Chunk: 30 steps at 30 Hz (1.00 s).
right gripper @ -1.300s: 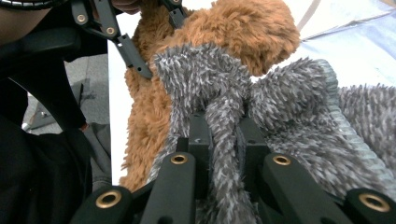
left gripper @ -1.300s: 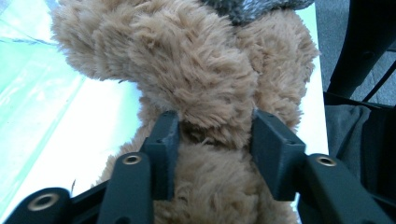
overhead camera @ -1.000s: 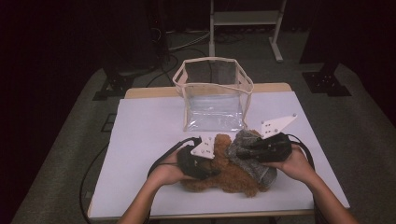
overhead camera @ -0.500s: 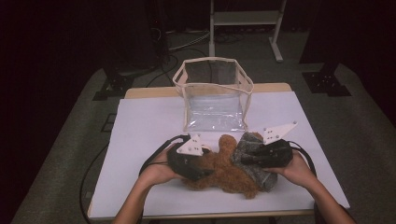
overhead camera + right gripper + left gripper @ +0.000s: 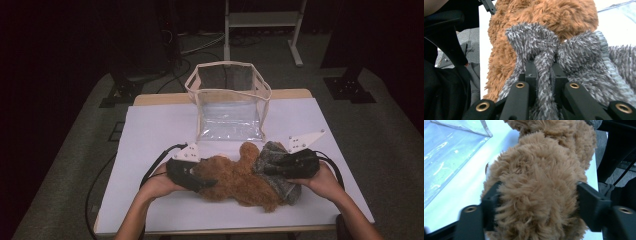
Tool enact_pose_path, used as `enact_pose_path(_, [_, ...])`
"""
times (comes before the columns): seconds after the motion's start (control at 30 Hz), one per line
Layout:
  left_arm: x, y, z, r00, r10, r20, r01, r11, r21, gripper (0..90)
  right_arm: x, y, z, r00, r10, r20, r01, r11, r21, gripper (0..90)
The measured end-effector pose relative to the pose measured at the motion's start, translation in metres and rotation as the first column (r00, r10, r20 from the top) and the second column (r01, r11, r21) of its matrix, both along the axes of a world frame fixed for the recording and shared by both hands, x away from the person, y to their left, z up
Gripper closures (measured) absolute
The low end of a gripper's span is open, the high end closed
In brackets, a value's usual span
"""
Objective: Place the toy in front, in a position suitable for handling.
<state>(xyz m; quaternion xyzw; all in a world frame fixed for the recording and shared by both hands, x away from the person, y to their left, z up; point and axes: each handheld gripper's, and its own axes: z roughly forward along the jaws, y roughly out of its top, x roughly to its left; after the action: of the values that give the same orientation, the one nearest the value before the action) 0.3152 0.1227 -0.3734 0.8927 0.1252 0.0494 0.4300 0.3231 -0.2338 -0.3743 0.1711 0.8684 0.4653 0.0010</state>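
A brown plush bear (image 5: pixel 235 181) lies on the white table (image 5: pixel 150 130) near its front edge, partly wrapped at the right in a grey fuzzy garment (image 5: pixel 272 156). My left gripper (image 5: pixel 210 184) comes in from the left; its jaws have just been closing and now press into the bear's fur (image 5: pixel 541 177) on both sides. My right gripper (image 5: pixel 265 170) is shut on a bunched fold of the grey garment (image 5: pixel 579 55), with the bear (image 5: pixel 544 15) just beyond it.
A clear plastic bag with a beige rim (image 5: pixel 230 107) stands open behind the bear at the middle of the table. Its see-through wall (image 5: pixel 446 152) lies to the left in the left gripper view. Cables trail from both grippers. Dark floor and a stand lie beyond the table.
My left gripper has moved left along the bear, toward the front edge, and holds it at a new spot. The right gripper has sunk slightly with the grey garment still pinched.
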Motion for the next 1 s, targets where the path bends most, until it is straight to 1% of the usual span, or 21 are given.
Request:
enact_pose_path(0.07, [0.000,0.000,0.002,1.0000,0.004,0.002,-0.004,1.0000,0.005,40.0,-0.001,-0.001,0.003,1.0000,-0.003,0.007,0.003,1.000,0.003,79.5])
enact_pose_path(0.13, [-0.001,0.000,0.003,0.9999,0.005,0.013,-0.005,0.9999,0.010,41.9,-0.003,-0.004,0.010,0.9998,-0.008,0.017,0.008,1.000,0.003,79.5])
enact_pose_path(0.2, [0.000,-0.002,0.003,0.9999,0.006,0.016,-0.007,0.9999,0.014,44.3,-0.006,-0.009,0.021,0.9991,-0.015,0.039,0.015,1.000,0.010,79.6])
enact_pose_path(0.3, [0.000,-0.004,0.003,0.9998,0.009,0.015,-0.009,0.9999,0.011,44.8,-0.011,-0.011,0.042,0.9964,-0.014,0.083,0.012,0.999,0.035,79.6])
enact_pose_path(0.37, [-0.001,-0.008,0.004,0.9997,0.000,0.024,-0.001,0.9999,0.014,45.1,-0.013,-0.005,0.057,0.9931,-0.003,0.117,-0.001,0.999,0.032,79.6])
enact_pose_path(0.43, [-0.001,-0.011,0.005,0.9996,-0.007,0.029,0.006,0.9998,0.019,45.1,-0.012,0.007,0.069,0.9896,0.023,0.142,-0.027,0.999,0.024,79.6])
enact_pose_path(0.5, [-0.003,-0.013,0.006,0.9994,-0.014,0.030,0.013,0.9997,0.020,45.1,-0.009,0.023,0.076,0.9851,0.059,0.161,-0.062,0.998,0.011,79.6])
enact_pose_path(0.53, [-0.003,-0.015,0.006,0.9994,-0.017,0.032,0.016,0.9997,0.019,45.1,-0.007,0.033,0.078,0.9839,0.078,0.161,-0.079,0.997,0.002,79.6])
enact_pose_path(0.6, [-0.004,-0.017,0.005,0.9992,-0.024,0.031,0.024,0.9996,0.016,45.2,-0.002,0.053,0.077,0.9812,0.104,0.162,-0.100,0.994,-0.033,79.6])
enact_pose_path(0.7, [-0.006,-0.018,0.005,0.9987,-0.033,0.039,0.032,0.9992,0.025,45.2,0.009,0.075,0.069,0.9813,0.132,0.140,-0.122,0.989,-0.080,79.6])
enact_pose_path(0.77, [-0.007,-0.018,0.004,0.9988,-0.027,0.041,0.026,0.9994,0.020,45.1,0.016,0.082,0.060,0.9838,0.136,0.117,-0.122,0.985,-0.125,79.6])
enact_pose_path(0.8, [-0.007,-0.018,0.004,0.9988,-0.027,0.041,0.026,0.9994,0.020,45.1,0.019,0.083,0.054,0.9853,0.132,0.108,-0.114,0.980,-0.160,79.6])
enact_pose_path(0.83, [-0.008,-0.017,0.004,0.9983,-0.032,0.049,0.031,0.9992,0.025,45.0,0.022,0.081,0.049,0.9868,0.129,0.098,-0.110,0.977,-0.184,79.7])
enact_pose_path(0.87, [-0.008,-0.016,0.003,0.9982,-0.033,0.050,0.032,0.9991,0.027,45.1,0.024,0.077,0.044,0.9900,0.118,0.076,-0.103,0.978,-0.183,79.7])
enact_pose_path(0.9, [-0.008,-0.016,0.003,0.9985,-0.029,0.048,0.028,0.9994,0.018,45.0,0.025,0.071,0.040,0.9925,0.108,0.059,-0.096,0.981,-0.169,79.8])
enact_pose_path(0.93, [-0.008,-0.016,0.003,0.9985,-0.028,0.046,0.027,0.9995,0.013,45.0,0.026,0.064,0.038,0.9939,0.098,0.050,-0.090,0.985,-0.147,79.8])
enact_pose_path(0.97, [-0.008,-0.016,0.003,0.9985,-0.028,0.046,0.027,0.9995,0.013,45.1,0.026,0.064,0.038,0.9939,0.098,0.050,-0.090,0.985,-0.147,79.8])
enact_pose_path(1.0, [-0.008,-0.017,0.003,0.9986,-0.029,0.043,0.029,0.9996,0.003,45.1,0.024,0.048,0.035,0.9964,0.077,0.036,-0.072,0.991,-0.112,79.8])
